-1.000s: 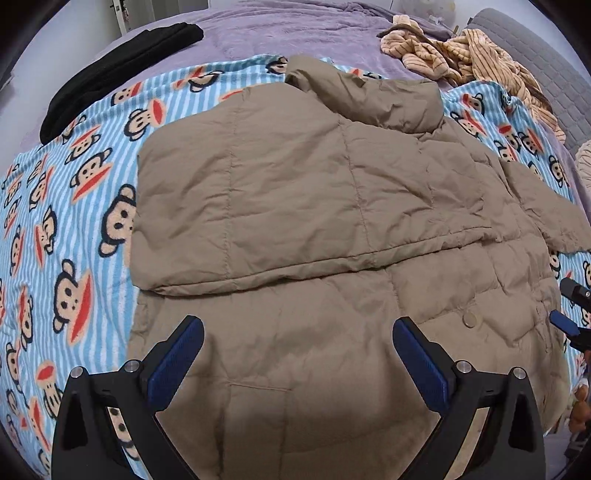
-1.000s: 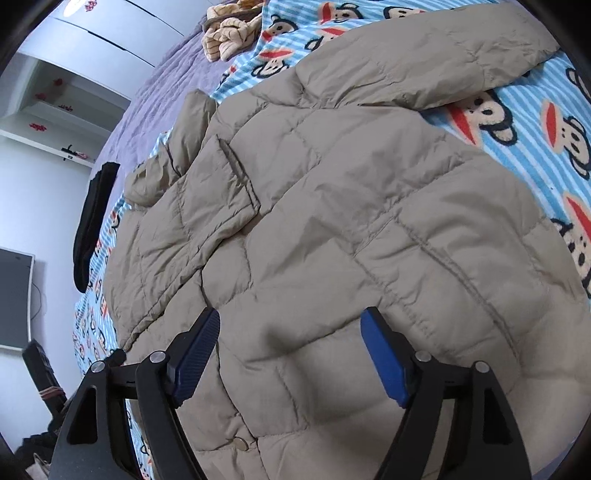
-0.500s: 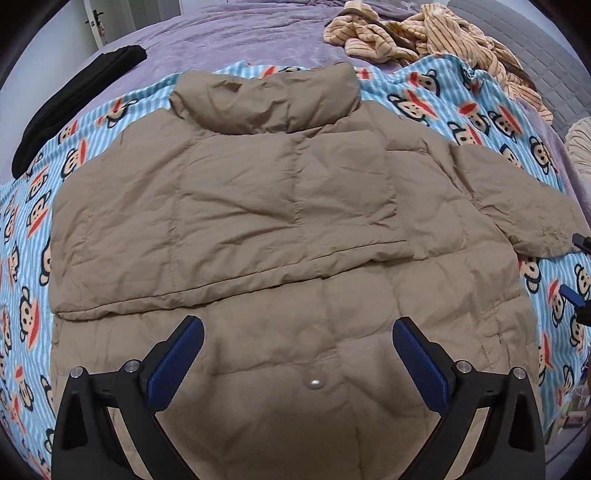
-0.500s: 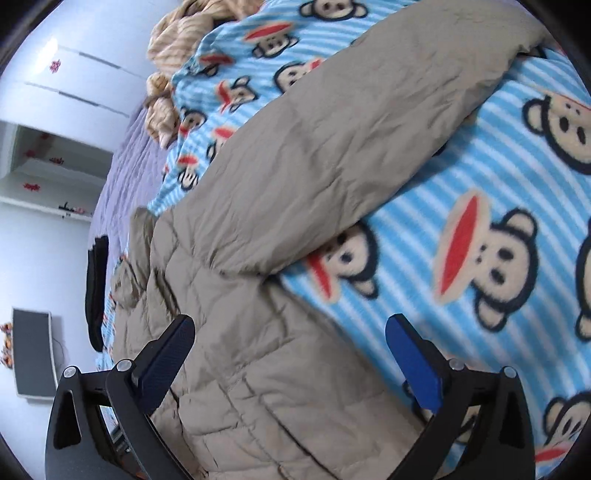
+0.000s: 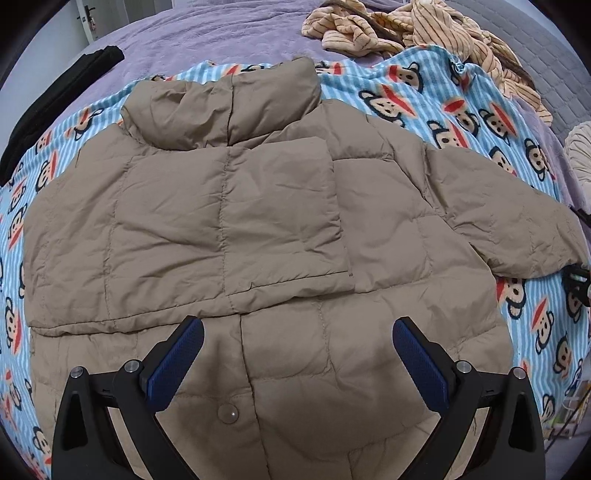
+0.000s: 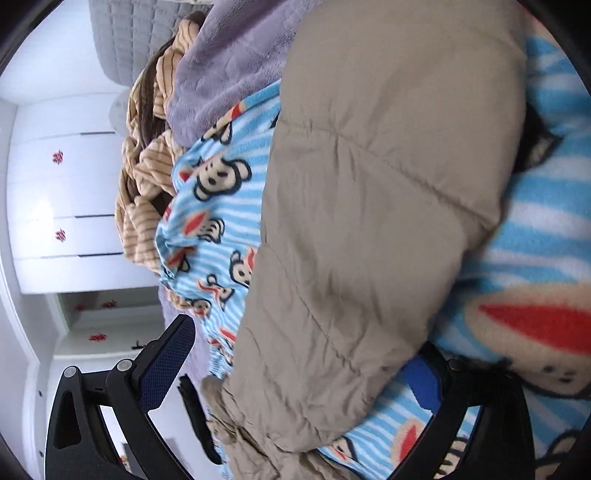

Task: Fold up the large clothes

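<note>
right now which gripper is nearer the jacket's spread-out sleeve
Right. The right gripper is open around the sleeve near its cuff; the left gripper hovers over the jacket's front, away from that sleeve.

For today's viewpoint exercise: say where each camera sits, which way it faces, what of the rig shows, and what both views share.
Left wrist: on the left gripper, looking steeply down on the tan puffer jacket; its open blue-padded fingers show.
Right wrist: on the right gripper, rolled sideways, facing along the jacket's unfolded sleeve between open fingers.
Shared: jacket, monkey-print blanket, striped garment.
</note>
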Demonstrator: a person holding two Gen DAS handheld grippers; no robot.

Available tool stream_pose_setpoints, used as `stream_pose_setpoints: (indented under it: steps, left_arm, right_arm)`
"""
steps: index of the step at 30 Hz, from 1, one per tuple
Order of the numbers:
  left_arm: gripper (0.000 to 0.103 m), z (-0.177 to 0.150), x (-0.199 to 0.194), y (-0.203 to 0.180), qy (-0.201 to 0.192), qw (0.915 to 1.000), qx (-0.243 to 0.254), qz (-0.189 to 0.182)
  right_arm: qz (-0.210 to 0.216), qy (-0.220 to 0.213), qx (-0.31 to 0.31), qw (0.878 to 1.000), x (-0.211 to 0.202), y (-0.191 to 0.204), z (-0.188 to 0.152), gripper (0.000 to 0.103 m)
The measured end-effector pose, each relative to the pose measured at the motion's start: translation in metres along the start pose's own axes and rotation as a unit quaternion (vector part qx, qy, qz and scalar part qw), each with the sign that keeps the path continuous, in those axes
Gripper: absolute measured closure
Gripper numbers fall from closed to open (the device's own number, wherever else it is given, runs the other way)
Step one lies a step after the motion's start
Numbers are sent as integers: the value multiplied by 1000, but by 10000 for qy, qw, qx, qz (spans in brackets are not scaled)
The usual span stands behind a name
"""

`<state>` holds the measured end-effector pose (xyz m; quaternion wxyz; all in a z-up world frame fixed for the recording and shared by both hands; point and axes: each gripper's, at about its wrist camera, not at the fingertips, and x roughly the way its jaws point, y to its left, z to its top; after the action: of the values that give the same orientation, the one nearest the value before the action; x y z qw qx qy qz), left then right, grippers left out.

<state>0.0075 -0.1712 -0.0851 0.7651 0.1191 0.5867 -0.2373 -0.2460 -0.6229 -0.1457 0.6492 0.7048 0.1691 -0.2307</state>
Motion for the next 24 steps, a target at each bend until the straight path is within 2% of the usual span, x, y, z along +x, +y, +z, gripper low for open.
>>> stream_pose_setpoints:
  steps: [2,3,4,5,8,10,13,15,18,20,24]
  left_arm:
    - [1,1,1,4,23,10000,-30,-17]
    - [1,2,1,7,31,10000,-71,-41]
    - [1,2,0,12,5,9999,-112,-49]
    - [1,2,-2,16,-51,9999,-153,-48]
    - [1,7,-8,32,-238,9993,-271,-14]
    - [1,11,-12,46,-392,9985,-385,65]
    - [1,17,-18,64,-572,9970,-521,94]
    - [1,19,-20,77,-673,9957,-601,200]
    - [1,21,-22,99,-758,9939,-756,282]
    - [1,20,-22,111,-823,9923,-841,382]
    - [1,17,-24,135,-949,9894,-943,563]
  right_arm:
    - [165,98,170,9997,5,-1,5,47]
    - [264,189,263,9991,6,-2,5,74]
    - [404,230,362,9983,9,-3,4,87]
    - [447,211,405,9980,11,-1,2,91]
    - [470,108,241,9985,14,13,-1,94]
    - [459,108,-76,9989,17,32,-6,94]
    - [341,148,-856,9956,26,73,-21,94]
    - [222,244,-1519,9879,38,106,-39,94]
    - [63,491,-2602,9643,66,156,-85,94]
    - [7,679,-3306,9413,87,185,-125,94]
    - [-99,1022,-4699,8767,124,223,-217,94]
